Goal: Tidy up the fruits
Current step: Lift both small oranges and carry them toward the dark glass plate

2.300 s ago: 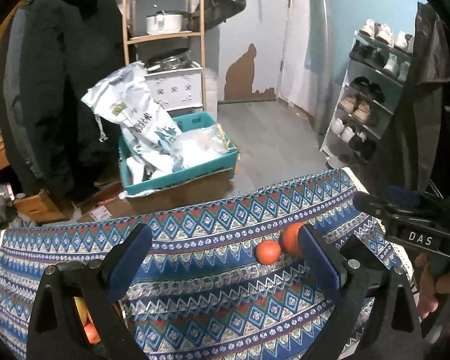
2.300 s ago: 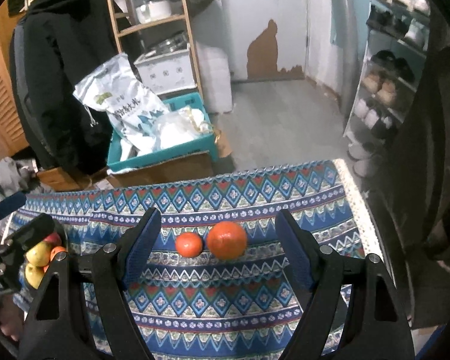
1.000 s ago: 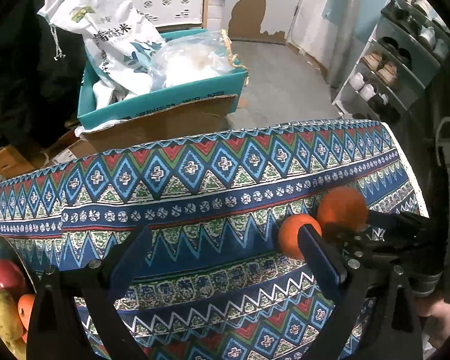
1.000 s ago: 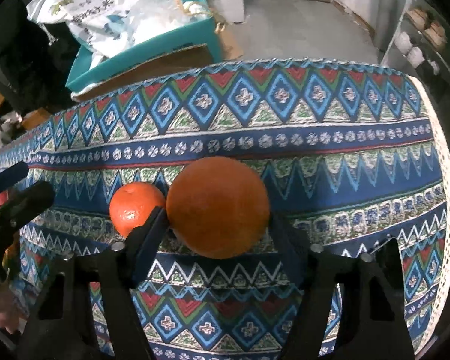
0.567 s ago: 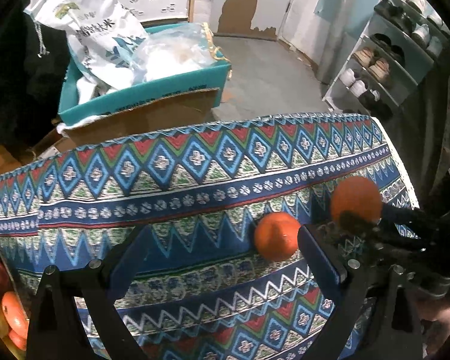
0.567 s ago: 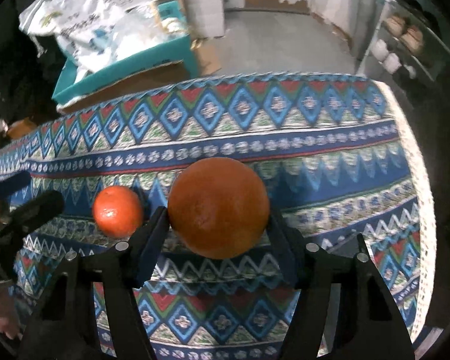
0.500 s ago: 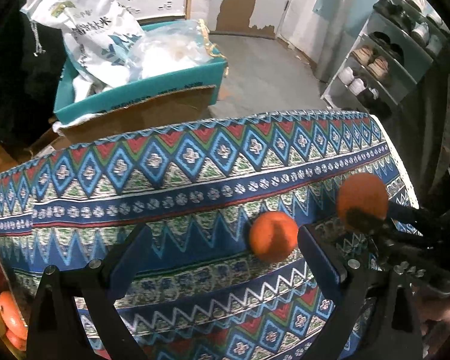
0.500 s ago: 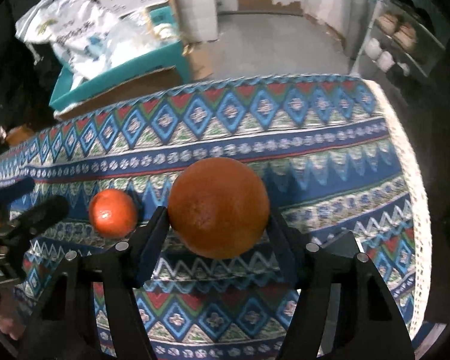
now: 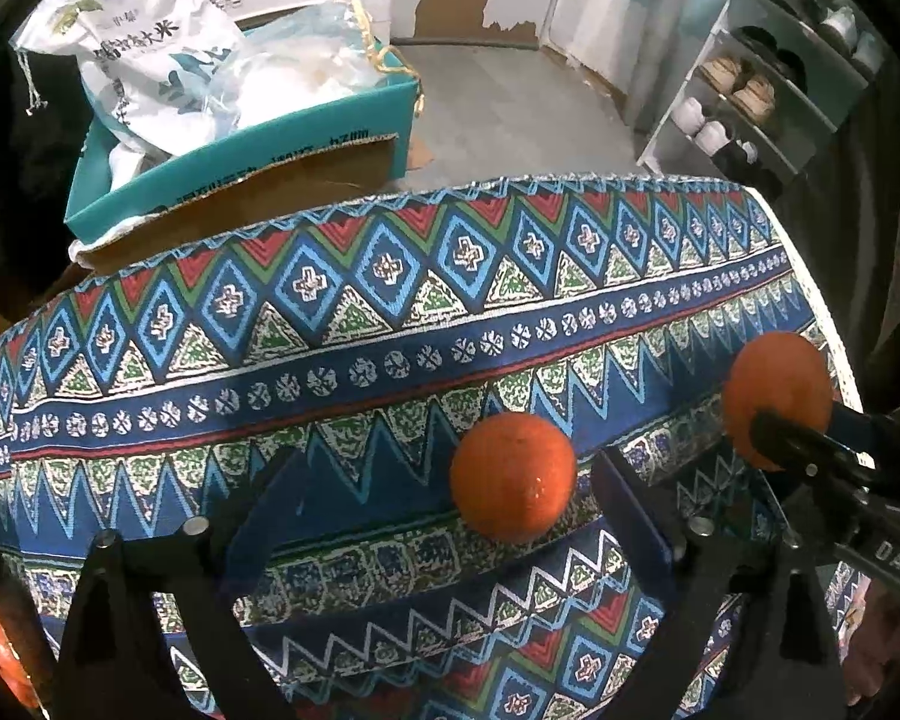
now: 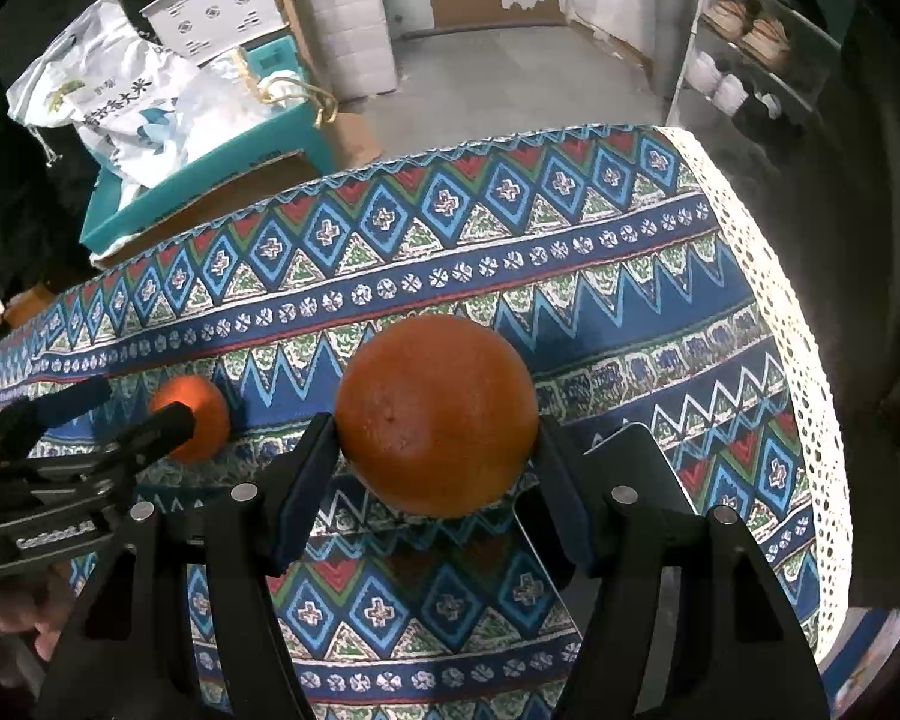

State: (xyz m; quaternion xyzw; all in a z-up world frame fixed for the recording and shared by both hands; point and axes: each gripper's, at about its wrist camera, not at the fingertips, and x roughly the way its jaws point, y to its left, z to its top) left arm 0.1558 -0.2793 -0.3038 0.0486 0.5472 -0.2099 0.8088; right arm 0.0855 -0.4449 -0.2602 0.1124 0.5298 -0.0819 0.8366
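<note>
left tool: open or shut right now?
Open. The left tool has its fingers spread wide; the small orange lies on the tablecloth between them, apparently untouched.

"DAS" is printed on the right claw (image 9: 777, 420); the white sack (image 9: 144, 54) carries Chinese characters including "米".

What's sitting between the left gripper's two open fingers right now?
The small orange tangerine lies on the patterned tablecloth between the left gripper's fingers, nearer the right finger; the left wrist view shows it.

Orange fruits (image 10: 437, 414) (image 9: 513, 476) on a blue, red, green geometric-patterned tablecloth (image 9: 390, 312).
</note>
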